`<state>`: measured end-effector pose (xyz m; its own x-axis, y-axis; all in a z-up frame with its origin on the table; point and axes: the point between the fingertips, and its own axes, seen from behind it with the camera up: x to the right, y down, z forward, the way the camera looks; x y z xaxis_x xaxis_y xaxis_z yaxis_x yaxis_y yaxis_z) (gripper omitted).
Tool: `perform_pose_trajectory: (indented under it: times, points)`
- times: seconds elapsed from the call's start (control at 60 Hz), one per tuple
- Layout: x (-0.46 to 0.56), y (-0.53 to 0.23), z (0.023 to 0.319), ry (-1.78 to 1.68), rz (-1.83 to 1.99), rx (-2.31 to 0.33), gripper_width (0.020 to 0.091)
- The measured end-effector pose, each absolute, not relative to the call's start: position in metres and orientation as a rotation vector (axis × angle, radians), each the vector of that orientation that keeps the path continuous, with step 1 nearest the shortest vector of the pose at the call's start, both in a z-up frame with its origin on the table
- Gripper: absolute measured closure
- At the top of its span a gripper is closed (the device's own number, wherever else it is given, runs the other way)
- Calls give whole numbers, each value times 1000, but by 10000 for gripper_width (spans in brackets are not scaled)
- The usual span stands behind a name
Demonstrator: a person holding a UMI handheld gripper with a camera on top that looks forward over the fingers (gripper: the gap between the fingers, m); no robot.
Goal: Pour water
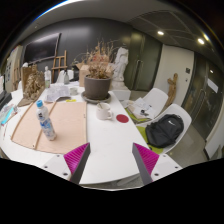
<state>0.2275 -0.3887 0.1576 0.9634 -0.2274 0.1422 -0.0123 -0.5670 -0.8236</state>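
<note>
Gripper view shows the fingers point(112, 160) spread apart and empty above the white table point(105, 145). A water bottle point(45, 123) lies on a tan mat point(62, 125) ahead and left of them, with a white cup point(104, 111) just ahead beyond. Nothing is grasped, so pouring appears not yet begun.
</note>
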Motion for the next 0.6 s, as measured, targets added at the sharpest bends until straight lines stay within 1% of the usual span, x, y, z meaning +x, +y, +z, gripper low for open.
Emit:
perform_pose_trajectory:
  times: [0.183,0.317,0.45,0.6]
  points:
    - [101,-364,115,74,-150,-2170,246]
    - [23,-330,85,29,-60,-2149,245]
    - [-19,-276,72,8,-35,-2069,245]
    - [-33,-213,66,13,-59,-1971,247]
